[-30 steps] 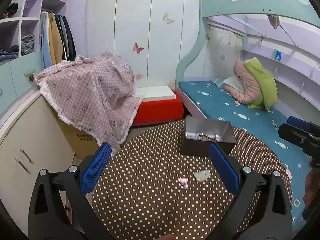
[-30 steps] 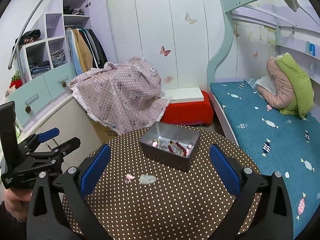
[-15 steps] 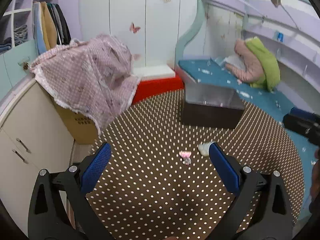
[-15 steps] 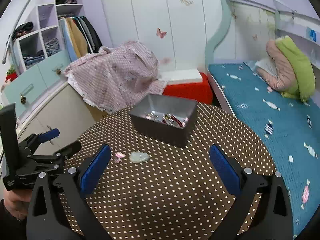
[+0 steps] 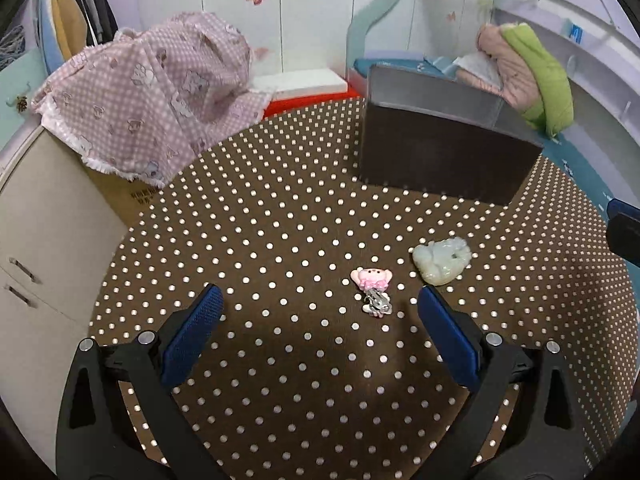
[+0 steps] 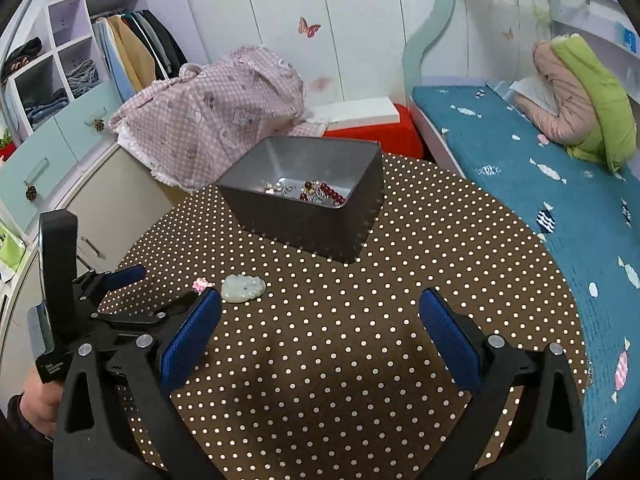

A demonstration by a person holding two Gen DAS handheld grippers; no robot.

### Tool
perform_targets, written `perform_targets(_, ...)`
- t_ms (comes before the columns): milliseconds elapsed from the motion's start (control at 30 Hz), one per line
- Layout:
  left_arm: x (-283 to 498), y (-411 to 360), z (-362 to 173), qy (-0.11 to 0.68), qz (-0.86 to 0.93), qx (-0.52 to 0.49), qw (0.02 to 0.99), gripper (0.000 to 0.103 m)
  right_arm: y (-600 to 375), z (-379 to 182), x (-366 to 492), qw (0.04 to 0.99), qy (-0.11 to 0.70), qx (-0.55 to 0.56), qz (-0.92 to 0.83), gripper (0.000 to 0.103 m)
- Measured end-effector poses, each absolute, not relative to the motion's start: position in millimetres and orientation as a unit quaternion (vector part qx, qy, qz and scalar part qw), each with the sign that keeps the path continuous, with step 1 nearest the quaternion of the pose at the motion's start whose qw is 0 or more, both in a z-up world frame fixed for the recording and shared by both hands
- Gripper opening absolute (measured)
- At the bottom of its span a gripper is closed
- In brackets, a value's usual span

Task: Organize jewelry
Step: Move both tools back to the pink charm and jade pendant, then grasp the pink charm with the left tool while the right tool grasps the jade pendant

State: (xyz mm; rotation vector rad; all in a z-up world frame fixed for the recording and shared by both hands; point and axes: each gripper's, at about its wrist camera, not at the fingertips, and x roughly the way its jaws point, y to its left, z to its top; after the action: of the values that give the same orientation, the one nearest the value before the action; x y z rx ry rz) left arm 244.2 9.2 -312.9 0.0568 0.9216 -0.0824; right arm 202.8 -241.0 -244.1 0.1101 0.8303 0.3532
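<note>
We see a round table w/ a brown polka-dot cloth (image 5: 280, 208), shot from two wrist cams.

Hidden or unclear: from the left wrist cam, the dark metal box (image 5: 444, 160) shows only its outer wall and a strip of inner wall, so its contents are out of sight there. The right wrist cam looks into the same box (image 6: 308, 208) and we make out a red bead strand (image 6: 326, 194) plus a few small silvery pieces, too small to count or name. The pink charm (image 5: 371, 278) is half hidden in the right cam, tucked behind a finger of the other gripper; a small silver clip touches its near end in the left cam. Only a blue-tipped corner of the right gripper shows at the left cam's right edge.

Counts: 1 box, 2 loose pieces on the cloth, 2 grippers. The loose pieces are the pink charm and a pale green jade pendant (image 5: 442, 265), lying just beside each other, apart from the box.

Our left gripper (image 5: 320, 312) is spread wide, holding nothing, w/ the charm between its blue pads (image 5: 192, 336). Our right gripper (image 6: 320, 320) is also spread wide and empty, over bare cloth, the pendant near its left pad.
</note>
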Motion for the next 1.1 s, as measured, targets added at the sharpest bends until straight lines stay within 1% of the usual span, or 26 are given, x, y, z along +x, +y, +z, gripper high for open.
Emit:
perform_targets(67,247,9,-317,0.450,-0.044,0.022,0.892,0.097,-241,-247,206,0.896,0.405,0.055,0.172,0.095)
perform_targets(100,248,8,-320,0.452,-0.049,0.019,0.891,0.093,-240,-248,207,0.895,0.407,0.054,0.175,0.095)
perform_targets(133,249,8,-322,0.456,-0.055,0.017,0.888,0.078,-240,-250,208,0.894,0.408,0.053,0.176,0.095)
perform_targets(167,249,7,-322,0.451,-0.053,0.024,0.890,0.076,-238,-251,210,0.893,0.411,0.050,0.178,0.095)
perform_targets(233,249,8,-321,0.448,-0.069,0.023,0.891,0.055,-234,-255,213,0.889,0.416,0.045,0.184,0.095)
perform_targets(267,249,7,-319,0.447,-0.072,0.023,0.891,0.048,-232,-256,214,0.888,0.418,0.042,0.188,0.095)
perform_targets(333,249,10,-318,0.448,-0.084,0.016,0.890,0.028,-227,-260,216,0.884,0.423,0.035,0.198,0.095)
perform_targets(367,249,12,-318,0.449,-0.090,0.011,0.889,0.024,-223,-262,219,0.880,0.427,0.030,0.204,0.095)
perform_targets(400,249,16,-317,0.451,-0.098,0.006,0.887,0.016,-220,-265,222,0.877,0.432,0.026,0.210,0.095)
perform_targets(433,248,18,-316,0.451,-0.103,0.002,0.887,0.014,-216,-269,225,0.870,0.440,0.023,0.220,0.095)
perform_targets(567,239,31,-311,0.442,-0.097,-0.002,0.892,0.015,-193,-285,234,0.851,0.461,-0.023,0.253,0.095)
perform_targets(833,221,55,-299,0.435,-0.082,-0.013,0.897,0.015,-151,-303,244,0.831,0.434,-0.155,0.312,0.095)
perform_targets(967,215,60,-297,0.435,-0.078,-0.017,0.897,0.015,-146,-303,248,0.816,0.419,-0.175,0.359,0.092)
perform_targets(1000,214,60,-296,0.435,-0.078,-0.018,0.897,0.015,-147,-302,248,0.811,0.418,-0.177,0.370,0.088)
perform_targets(1067,212,61,-296,0.435,-0.078,-0.019,0.897,0.015,-145,-297,248,0.806,0.417,-0.181,0.380,0.073)
perform_targets(1100,211,61,-296,0.435,-0.078,-0.020,0.897,0.015,-145,-293,245,0.801,0.418,-0.187,0.386,0.057)
